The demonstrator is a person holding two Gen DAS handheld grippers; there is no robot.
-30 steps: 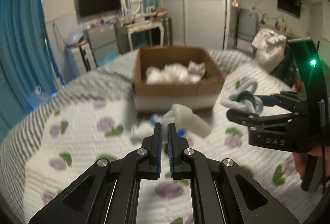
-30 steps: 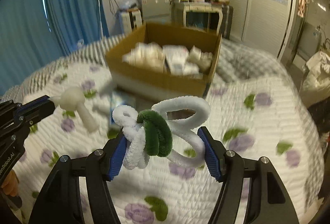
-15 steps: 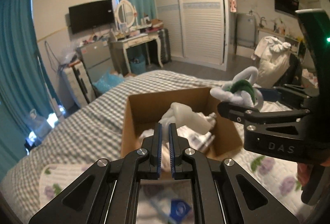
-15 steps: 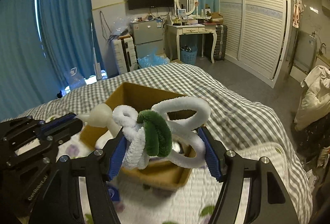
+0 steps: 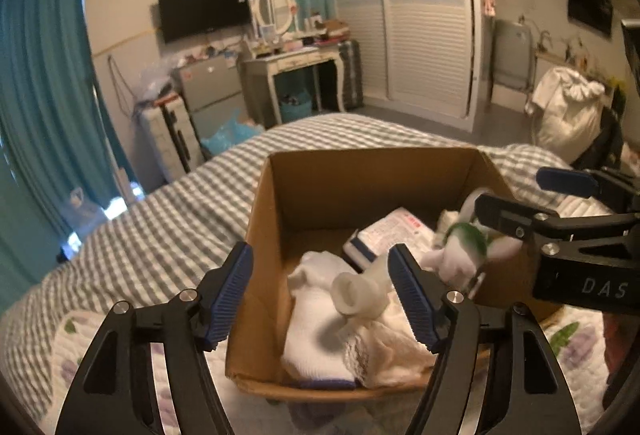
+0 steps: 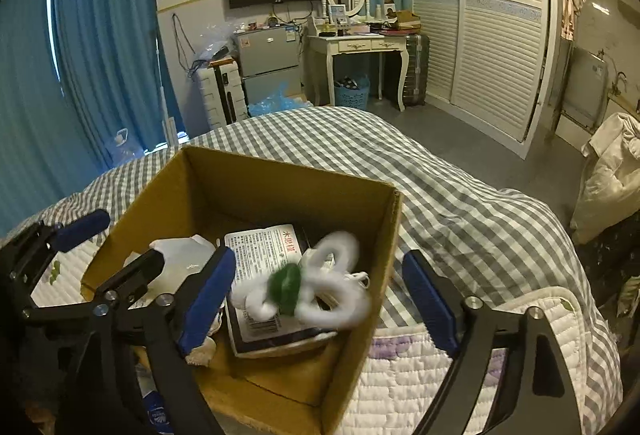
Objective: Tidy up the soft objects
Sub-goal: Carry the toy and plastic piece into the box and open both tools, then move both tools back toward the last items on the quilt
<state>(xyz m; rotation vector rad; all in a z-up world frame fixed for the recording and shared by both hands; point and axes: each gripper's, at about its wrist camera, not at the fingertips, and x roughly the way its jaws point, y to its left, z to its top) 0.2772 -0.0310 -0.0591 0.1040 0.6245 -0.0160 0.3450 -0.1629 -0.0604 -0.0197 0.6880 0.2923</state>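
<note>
A brown cardboard box (image 5: 336, 171) (image 6: 272, 175) stands on the bed. My left gripper (image 5: 320, 295) is open above its near side; a white mushroom-shaped soft toy (image 5: 360, 293) lies loose between the jaws, over white cloths (image 5: 316, 335) in the box. My right gripper (image 6: 318, 301) is open over the box; a white and green fuzzy loop toy (image 6: 316, 289) (image 5: 464, 247), blurred, is loose between the jaws, above a printed packet (image 6: 264, 255). Each gripper shows in the other's view, the right one (image 5: 516, 203) and the left one (image 6: 120, 247).
The bed has a grey checked blanket (image 6: 460, 195) and a flowered white quilt (image 6: 420, 375). Beyond the bed are blue curtains (image 6: 100, 35), a white dressing table (image 6: 360, 47), a wardrobe (image 6: 480, 15) and a white bag (image 5: 568, 111).
Both grippers moved forward over the box and opened. The mushroom toy and the fuzzy loop toy are let go and dropping into the box.
</note>
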